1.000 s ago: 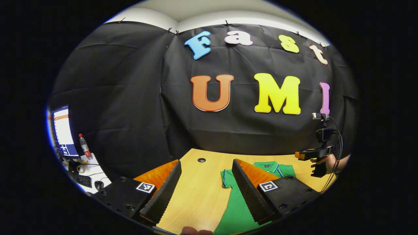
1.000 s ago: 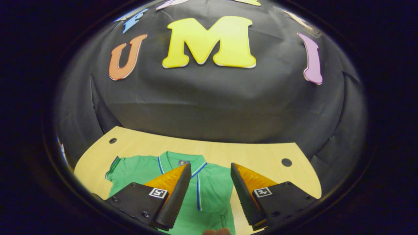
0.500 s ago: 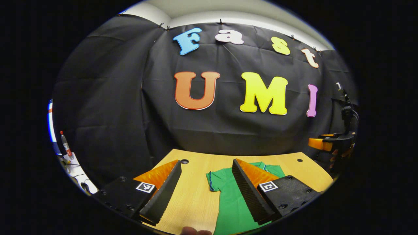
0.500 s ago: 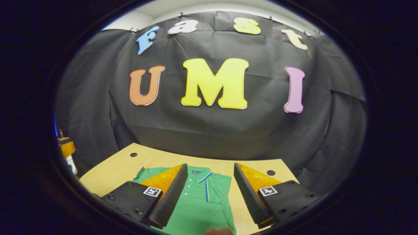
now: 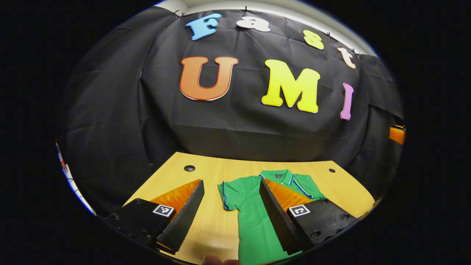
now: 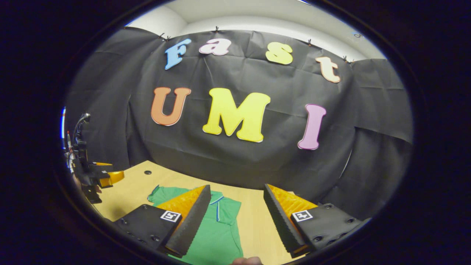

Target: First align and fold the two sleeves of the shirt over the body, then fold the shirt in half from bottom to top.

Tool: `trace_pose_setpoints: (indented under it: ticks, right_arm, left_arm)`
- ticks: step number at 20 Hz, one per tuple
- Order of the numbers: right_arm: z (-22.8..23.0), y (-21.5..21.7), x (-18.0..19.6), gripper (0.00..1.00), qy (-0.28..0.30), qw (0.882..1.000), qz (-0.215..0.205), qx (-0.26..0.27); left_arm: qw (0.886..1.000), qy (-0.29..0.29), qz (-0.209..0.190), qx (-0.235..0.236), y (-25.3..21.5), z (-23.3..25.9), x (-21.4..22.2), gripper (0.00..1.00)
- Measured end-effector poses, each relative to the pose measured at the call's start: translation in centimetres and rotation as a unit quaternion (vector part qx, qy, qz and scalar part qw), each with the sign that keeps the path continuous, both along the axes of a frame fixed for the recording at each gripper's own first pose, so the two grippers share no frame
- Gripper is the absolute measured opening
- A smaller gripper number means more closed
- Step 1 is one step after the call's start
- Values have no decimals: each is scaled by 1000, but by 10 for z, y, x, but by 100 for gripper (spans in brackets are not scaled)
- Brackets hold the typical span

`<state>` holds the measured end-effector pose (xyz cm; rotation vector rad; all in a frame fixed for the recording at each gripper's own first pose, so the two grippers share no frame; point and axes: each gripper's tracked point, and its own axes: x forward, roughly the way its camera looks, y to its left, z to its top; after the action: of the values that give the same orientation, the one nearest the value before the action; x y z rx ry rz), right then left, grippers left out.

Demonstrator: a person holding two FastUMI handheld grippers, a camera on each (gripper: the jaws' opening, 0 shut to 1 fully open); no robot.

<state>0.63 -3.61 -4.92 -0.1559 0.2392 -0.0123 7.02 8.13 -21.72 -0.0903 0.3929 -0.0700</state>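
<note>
A green shirt [image 5: 254, 213] lies flat on the wooden table [image 5: 213, 173], collar toward the booth wall. The left gripper [image 5: 230, 213] and right gripper [image 6: 235, 217] both hang above it, jaws spread wide, holding and touching nothing.

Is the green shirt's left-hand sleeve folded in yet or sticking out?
Sticking out: in the left gripper view the sleeve lies spread beside the shirt body.

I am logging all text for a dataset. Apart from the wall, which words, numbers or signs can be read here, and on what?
The neck label of the shirt: too small to read.
The markers on the left gripper: black-and-white code squares, no words.
The right gripper: the same squares.
No readable text.
</note>
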Motion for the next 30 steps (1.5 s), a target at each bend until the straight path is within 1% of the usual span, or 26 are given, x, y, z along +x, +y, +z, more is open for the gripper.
trace_pose_setpoints:
  ticks: [1,2,3,4,5,6,7,10,13,15,18,19,20,21,25,27,29,30]
  right_arm:
    - [0,-5,-5,92,1,1000,-9,2]
    - [1,-10,-10,94,4,1000,-17,4]
    - [1,-16,-15,94,6,1000,-26,2]
    - [2,-22,-20,92,7,999,-34,-3]
    - [1,-28,-26,92,8,999,-40,-7]
    - [0,-30,-30,93,11,999,-42,-11]
    - [-1,-31,-36,92,15,999,-42,-13]
    - [1,-35,-49,94,21,998,-48,-15]
    - [-6,-41,-53,93,30,998,-57,-14]
    - [-21,-44,-56,95,55,997,-63,-6]
    - [-34,-47,-59,92,75,995,-72,6]
    - [-39,-46,-59,94,79,994,-71,7]
    - [-44,-44,-60,92,87,994,-68,7]
    - [-51,-44,-61,92,95,993,-66,6]
    - [-64,-44,-60,92,113,991,-68,12]
    - [-68,-46,-60,92,116,991,-70,11]
    - [-70,-48,-59,92,119,990,-71,10]
    - [-70,-50,-60,92,120,990,-74,10]
  left_arm:
    - [1000,6,-1,-6,-4,-8,4,97]
    - [1000,12,-1,-13,-7,-15,9,98]
    - [1000,18,2,-19,-8,-24,14,98]
    - [999,28,5,-25,-9,-35,21,97]
    - [999,37,7,-31,-10,-45,27,98]
    - [998,45,10,-35,-11,-55,34,98]
    - [998,55,12,-35,-10,-67,41,97]
    - [997,73,21,-26,-7,-95,61,99]
    - [996,89,27,-17,-4,-122,76,99]
    - [995,99,31,-11,-2,-142,87,99]
    - [993,111,38,4,4,-166,100,99]
    - [992,118,37,3,5,-173,103,99]
    - [992,123,36,7,6,-179,105,100]
    - [991,128,34,11,8,-186,107,97]
    - [990,136,13,32,8,-202,117,95]
    - [989,141,4,39,7,-208,122,93]
    - [988,148,-1,47,8,-215,127,86]
    - [986,157,-2,49,9,-220,128,78]
